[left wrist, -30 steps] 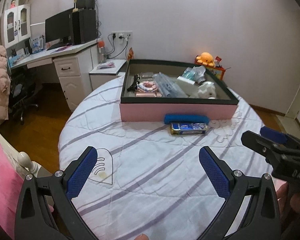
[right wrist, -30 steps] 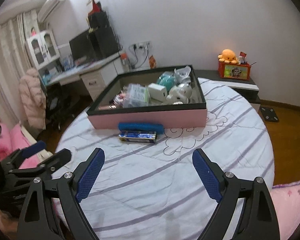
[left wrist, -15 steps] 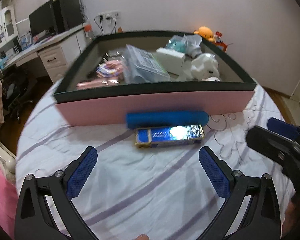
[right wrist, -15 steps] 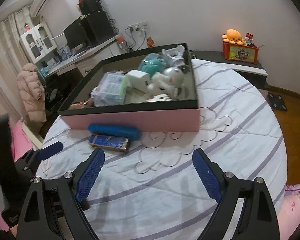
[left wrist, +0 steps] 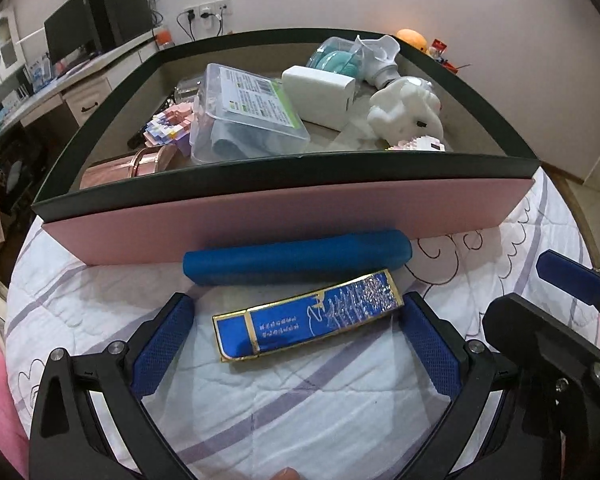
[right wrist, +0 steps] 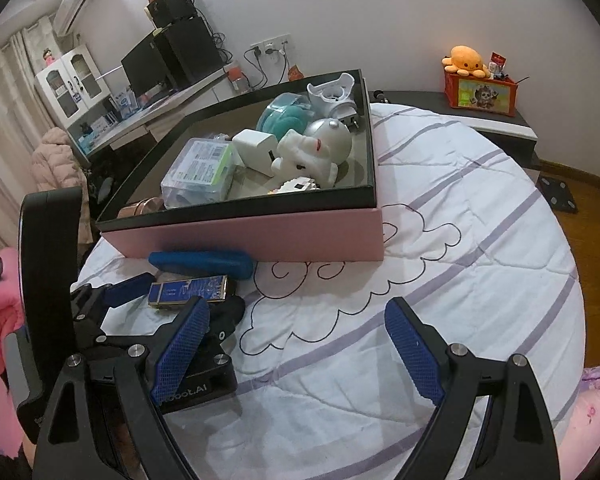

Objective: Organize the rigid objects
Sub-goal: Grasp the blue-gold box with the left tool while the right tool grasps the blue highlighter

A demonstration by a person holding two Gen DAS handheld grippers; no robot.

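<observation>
Blue-and-gold flat box [left wrist: 308,316], now bracketed by the descended left gripper's [left wrist: 298,334] wide-open, empty jaws, awaits grasping; right gripper [right wrist: 296,350] likewise open.

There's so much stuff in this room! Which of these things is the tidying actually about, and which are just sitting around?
Part of the job:
- blue and gold box, between the open left gripper fingers
- blue case against the pink tray
- pink tray, already holding odds and ends
- right gripper, open, empty

Just lying about:
- orange octopus plush
- monitor on the desk
- puffy coat
</observation>
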